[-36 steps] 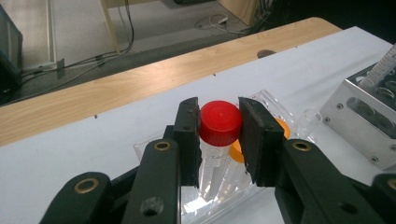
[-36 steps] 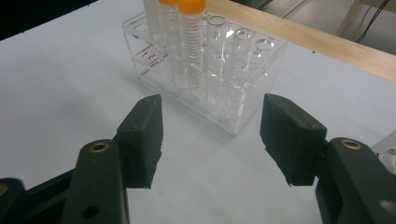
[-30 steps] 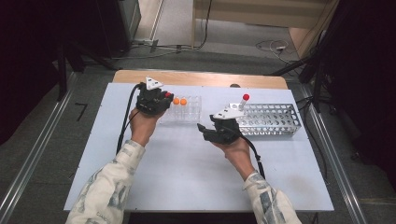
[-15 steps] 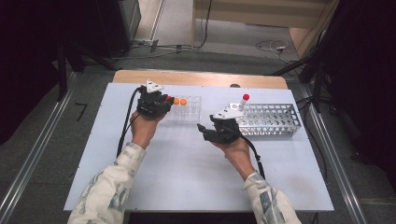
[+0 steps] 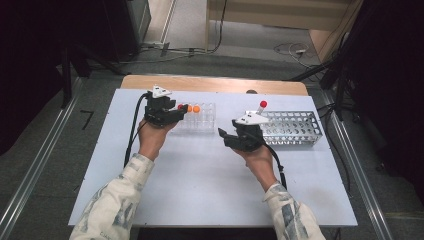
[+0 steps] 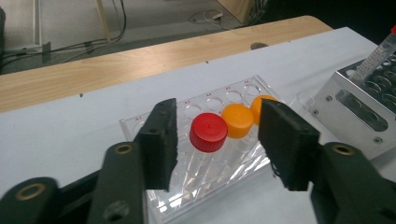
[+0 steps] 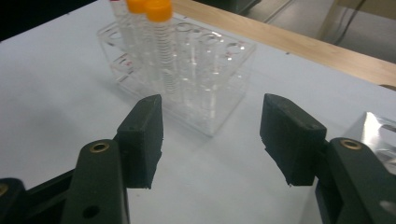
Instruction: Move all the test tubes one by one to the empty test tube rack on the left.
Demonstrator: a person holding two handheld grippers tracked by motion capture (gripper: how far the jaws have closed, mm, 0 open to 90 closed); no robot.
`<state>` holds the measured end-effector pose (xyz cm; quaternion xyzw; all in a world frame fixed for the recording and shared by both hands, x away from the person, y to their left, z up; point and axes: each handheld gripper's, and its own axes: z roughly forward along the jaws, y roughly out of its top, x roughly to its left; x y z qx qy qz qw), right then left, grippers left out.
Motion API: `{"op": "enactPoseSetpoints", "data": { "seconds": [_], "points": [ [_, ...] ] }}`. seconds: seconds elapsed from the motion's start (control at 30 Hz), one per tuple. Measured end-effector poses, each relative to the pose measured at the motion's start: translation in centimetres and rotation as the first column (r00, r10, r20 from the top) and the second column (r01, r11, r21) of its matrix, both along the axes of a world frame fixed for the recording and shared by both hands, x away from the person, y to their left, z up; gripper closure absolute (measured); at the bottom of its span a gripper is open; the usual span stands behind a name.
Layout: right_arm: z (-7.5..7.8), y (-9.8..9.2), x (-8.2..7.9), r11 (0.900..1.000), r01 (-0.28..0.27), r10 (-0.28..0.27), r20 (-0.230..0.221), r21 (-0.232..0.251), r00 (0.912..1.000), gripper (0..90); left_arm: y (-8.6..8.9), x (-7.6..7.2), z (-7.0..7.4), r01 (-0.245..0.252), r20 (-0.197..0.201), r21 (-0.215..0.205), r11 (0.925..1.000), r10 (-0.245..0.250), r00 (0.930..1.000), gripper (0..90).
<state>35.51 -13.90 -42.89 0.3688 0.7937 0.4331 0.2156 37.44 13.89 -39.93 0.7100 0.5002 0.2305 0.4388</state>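
So the left gripper point(image 6: 215, 140) has just been opening, and its jaws now stand apart on either side of the red-capped tube point(image 6: 208, 132), neither pad touching the cap. The tube sits upright in the clear rack point(image 6: 154, 122), right between the fingers and a bit beyond their tips. My read: it's just been seated in its hole and let go, since it stands on its own. Two orange-capped tubes point(image 6: 237, 120) sit in the same row, just past the right-hand pad, so the rack's filling in a line.

The right gripper point(image 7: 210, 135) has its fingers spread wide with nothing between them, hovering over bare table point(image 7: 56, 93). The clear rack is out ahead of its tips; the metal rack point(image 5: 295, 128), with another red-capped tube point(image 5: 260, 107) leaning in it, is off to its side. Probably parked there so it can grab that one next.
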Motion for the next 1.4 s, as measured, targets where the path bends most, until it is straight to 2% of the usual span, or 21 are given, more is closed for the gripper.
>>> {"op": "enactPoseSetpoints", "data": {
  "seconds": [0.23, 0.33, 0.43, 0.57, 0.77, 0.97, 1.13, 1.27, 1.4],
  "points": [
    [1.0, -2.5, 0.9, 0.997, 0.074, -0.074, 0.025, 0.002, 0.9969, 38.0, -0.1, -0.4, 0.2, -0.021, -0.012, 0.005, 0.9998, 0.021, 0.9997, 25.3],
    [1.4, -3.8, 1.5, 0.992, 0.123, -0.123, 0.029, 0.007, 0.9919, 38.3, -0.1, -0.5, 0.2, -0.026, -0.005, 0.006, 0.9996, 0.026, 0.9996, 22.7],
    [1.6, -5.0, 2.1, 0.985, 0.169, -0.17, 0.028, 0.018, 0.9851, 38.4, -0.1, -0.7, 0.3, -0.023, 0.001, 0.003, 0.9997, 0.023, 0.9997, 22.5],
    [1.6, -6.1, 2.8, 0.975, 0.222, -0.223, 0.026, 0.005, 0.9746, 38.4, -0.1, -0.8, 0.4, -0.02, 0.004, -0.002, 0.9998, 0.02, 0.9998, 22.5],
    [1.2, -6.9, 3.6, 0.966, 0.26, -0.26, 0.02, -0.004, 0.9654, 38.6, 0.0, -1.0, 0.4, -0.019, 0.007, -0.002, 0.9998, 0.019, 0.9998, 22.6],
    [0.3, -7.4, 4.9, 0.952, 0.306, -0.306, 0.002, -0.003, 0.9521, 40.7, 0.1, -1.1, 0.5, -0.012, 0.01, -0.008, 0.9999, 0.012, 0.9999, 22.5],
    [-0.4, -7.2, 5.8, 0.945, 0.327, -0.327, -0.003, 0.015, 0.9451, 49.4, -0.1, -1.2, 0.4, -0.005, 0.011, -0.008, 1.0, 0.005, 0.9999, 22.3],
    [-0.5, -7.1, 6.5, 0.945, 0.325, -0.325, -0.024, 0.013, 0.9454, 56.6, -0.1, -1.3, 0.3, -0.002, 0.01, -0.009, 1.0, 0.002, 1.0, 22.4],
    [-0.6, -7.1, 6.9, 0.941, 0.337, -0.337, -0.037, 0.02, 0.9409, 62.2, -0.1, -1.4, 0.3, -0.004, 0.011, -0.014, 0.9999, 0.004, 0.9999, 22.5]
  ]
}}
